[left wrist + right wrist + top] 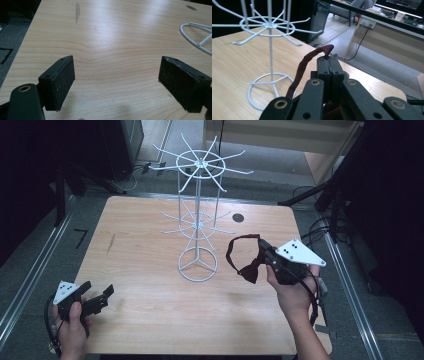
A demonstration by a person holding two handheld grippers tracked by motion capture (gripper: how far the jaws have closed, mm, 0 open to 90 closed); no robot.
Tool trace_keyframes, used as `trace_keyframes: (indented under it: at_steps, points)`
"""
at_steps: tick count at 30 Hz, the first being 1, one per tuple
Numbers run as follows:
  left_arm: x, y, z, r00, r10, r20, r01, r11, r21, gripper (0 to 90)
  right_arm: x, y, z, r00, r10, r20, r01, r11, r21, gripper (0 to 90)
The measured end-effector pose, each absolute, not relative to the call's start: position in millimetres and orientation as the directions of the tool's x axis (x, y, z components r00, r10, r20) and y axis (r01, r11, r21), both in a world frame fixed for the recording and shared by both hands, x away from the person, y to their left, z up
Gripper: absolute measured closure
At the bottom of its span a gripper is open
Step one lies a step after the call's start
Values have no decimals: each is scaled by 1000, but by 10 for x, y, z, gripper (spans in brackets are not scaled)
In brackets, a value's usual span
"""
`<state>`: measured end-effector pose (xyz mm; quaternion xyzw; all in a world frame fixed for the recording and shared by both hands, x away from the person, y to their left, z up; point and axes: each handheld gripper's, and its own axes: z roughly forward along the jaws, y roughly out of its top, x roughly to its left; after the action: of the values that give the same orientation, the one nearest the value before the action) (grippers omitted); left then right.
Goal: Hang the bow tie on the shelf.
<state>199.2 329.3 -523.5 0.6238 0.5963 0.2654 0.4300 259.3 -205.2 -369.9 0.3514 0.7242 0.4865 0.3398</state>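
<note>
I have the right gripper (263,251) clamped tight on the strap of a dark red bow tie (248,268), held above the counter (145,245) just right of the white wire rack (199,220). The bow hangs below the jaws; the strap loops up and left. It looks clear of the rack, though I can't be sure. My left gripper (117,82) sits low at the counter's near left corner, jaws spread wide, nothing between them.
</note>
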Motion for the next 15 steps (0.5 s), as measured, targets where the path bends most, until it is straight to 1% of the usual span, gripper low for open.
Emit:
trace_keyframes:
  at_steps: [7, 15]
  points:
    - [1992, 3290, -5235, 146, 972, -183, 515, 84, 853, 145, 2528, -1987, -3692, -559, 814, -157, 157, 291, 944, 900]
    - [1993, 3295, -5236, 148, 972, -184, 514, 83, 854, 145, 2598, -1883, -3661, -583, 796, -163, 144, 299, 943, 900]
